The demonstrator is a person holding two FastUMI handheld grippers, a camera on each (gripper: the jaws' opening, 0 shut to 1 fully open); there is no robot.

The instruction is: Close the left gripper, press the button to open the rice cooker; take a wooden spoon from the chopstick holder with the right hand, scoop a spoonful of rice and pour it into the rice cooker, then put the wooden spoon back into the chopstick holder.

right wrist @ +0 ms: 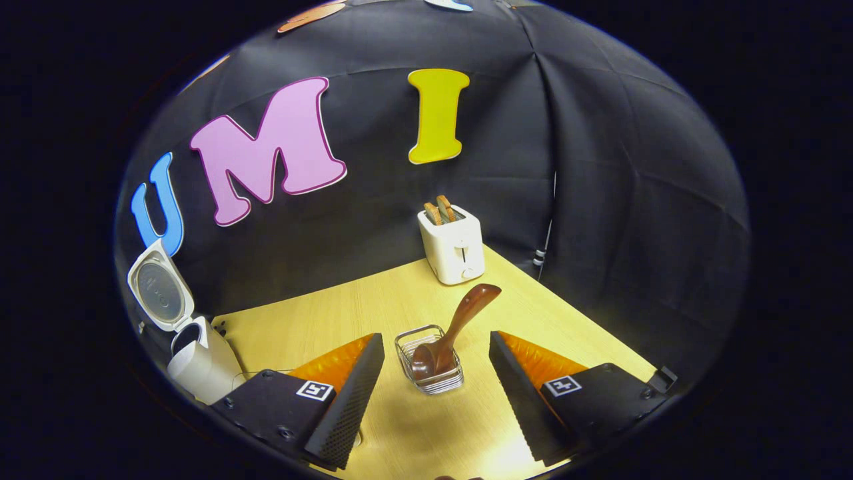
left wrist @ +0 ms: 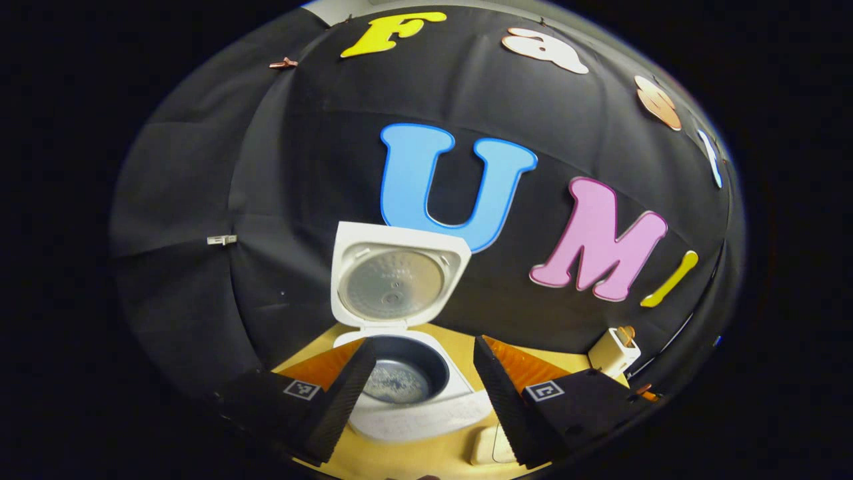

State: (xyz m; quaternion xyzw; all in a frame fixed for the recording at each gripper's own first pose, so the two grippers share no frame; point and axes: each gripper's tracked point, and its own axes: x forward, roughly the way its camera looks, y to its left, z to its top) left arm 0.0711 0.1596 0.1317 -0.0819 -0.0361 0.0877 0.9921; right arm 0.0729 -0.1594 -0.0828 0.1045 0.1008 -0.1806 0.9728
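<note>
Rice cooker (left wrist: 413,373) is seen open in the left gripper view: lid (left wrist: 393,277) stood upright at the far side, inner pot (left wrist: 403,377) exposed, a pale patch seen at its bottom. No legible brand or writing is made out on it; square tracking markers are carried on both claws. Left claw (left wrist: 420,390) is held wide, nothing gripped, fingers (left wrist: 343,393) seen either side of the cooker's front, contact not confirmed. Toaster (left wrist: 614,352) is seen far right, near the wall.

In the right gripper view, wooden spoon (right wrist: 453,333) is stood in the chopstick holder (right wrist: 430,360), a wire basket, bowl down, handle tilted up toward the far right. Right claw (right wrist: 436,393) is held wide and empty, holder between its fingers, apart from both. Bare table (right wrist: 320,320) is left between holder and cooker at far left. Toaster sits well beyond the holder, at the table's far edge.
</note>
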